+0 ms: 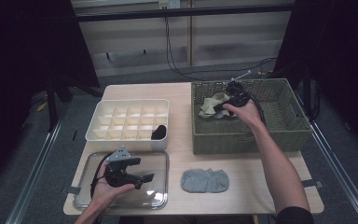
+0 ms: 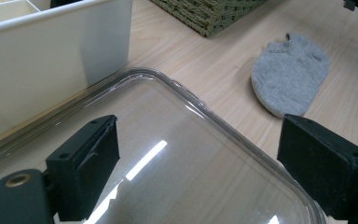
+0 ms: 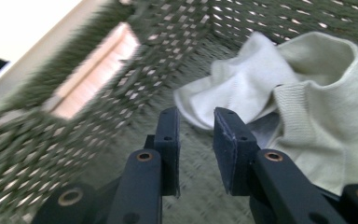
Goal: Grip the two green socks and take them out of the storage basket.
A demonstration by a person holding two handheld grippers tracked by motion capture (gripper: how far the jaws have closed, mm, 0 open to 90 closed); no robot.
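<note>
A green wicker basket [image 1: 261,135] at the right of the table holds cream socks [image 1: 212,105]. My right gripper [image 1: 221,107] reaches into it. In the right gripper view its jaws [image 3: 196,123] stand a narrow gap apart with nothing between them, their tips just short of the cream sock [image 3: 307,102]. A grey sock [image 1: 205,180] lies flat on the table in front of the basket, and the left gripper view has this grey sock [image 2: 290,74] at its right. My left gripper [image 1: 142,170] hovers wide open over a clear lid [image 1: 156,196]; its jaws [image 2: 200,163] hold nothing.
A white divided box [image 1: 130,119] stands behind the clear lid, with a black sock [image 1: 159,132] in a front compartment. Its wall [image 2: 51,65] is close to my left gripper. The basket's woven wall [image 3: 74,93] rises to the left of my right gripper.
</note>
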